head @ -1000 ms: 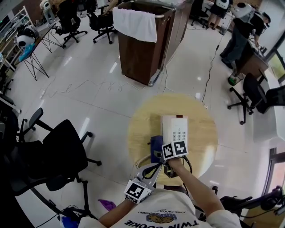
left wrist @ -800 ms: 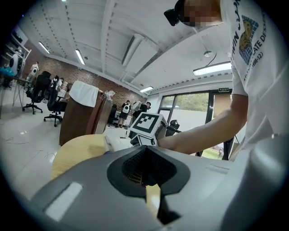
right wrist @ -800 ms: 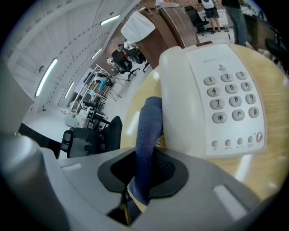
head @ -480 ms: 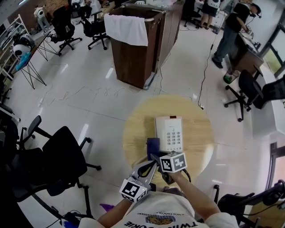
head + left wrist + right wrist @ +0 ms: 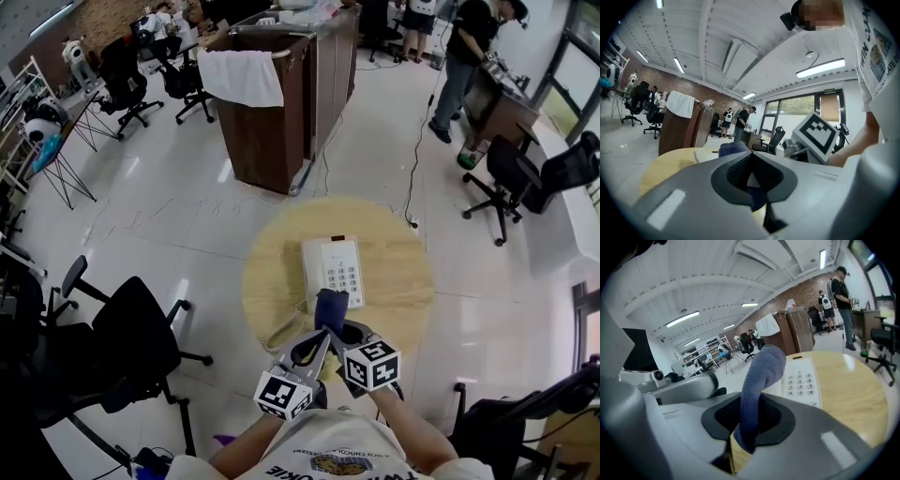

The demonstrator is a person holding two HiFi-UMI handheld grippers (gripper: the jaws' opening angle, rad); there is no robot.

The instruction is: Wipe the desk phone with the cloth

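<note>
Closest in, the left tongs are pressed together, tips meeting, with nothing pinched at the tips. Just beside them the right tongs are clamped on the blue-grey folded cloth, which rises thick and soft out of the pads. Its rounded free end leans toward the near edge of the white rectangular desk phone; contact can't be judged. The phone lies flat near the middle of the round pale wooden tabletop, with a grid of grey keys on its right half and a small dark strip at its far edge. Off to the left is a black office chair. Further back, a white towel drapes over a brown wooden cabinet.
</note>
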